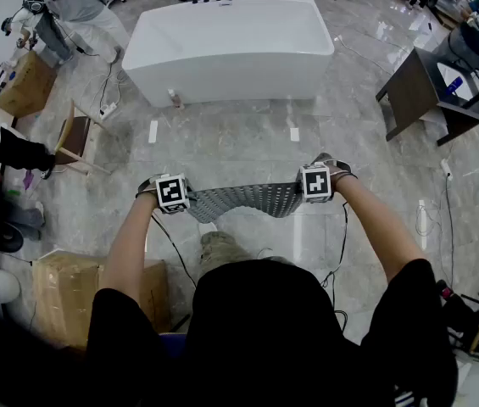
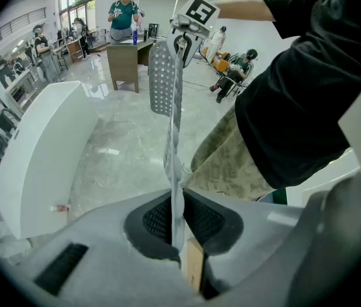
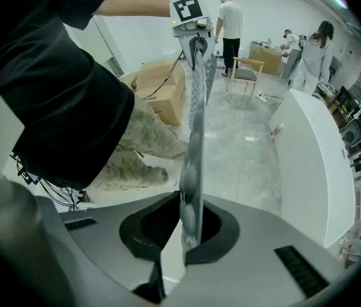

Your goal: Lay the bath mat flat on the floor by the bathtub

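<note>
Mid-room, left gripper (image 1: 188, 198), right gripper (image 1: 301, 192) tight on mat (image 1: 243, 200)

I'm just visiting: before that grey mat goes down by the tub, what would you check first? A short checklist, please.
1. Left claw shut on the bath mat: ok.
2. Right claw shut on the mat's other end: ok.
3. Mat stretched between both claws, above the floor: ok.
4. Landing spot in front of the bathtub: ok, only two small white strips show there.
5. Cable by the person's feet out of the mat's way: cannot tell.
6. Correct side facing down: cannot tell.
</note>
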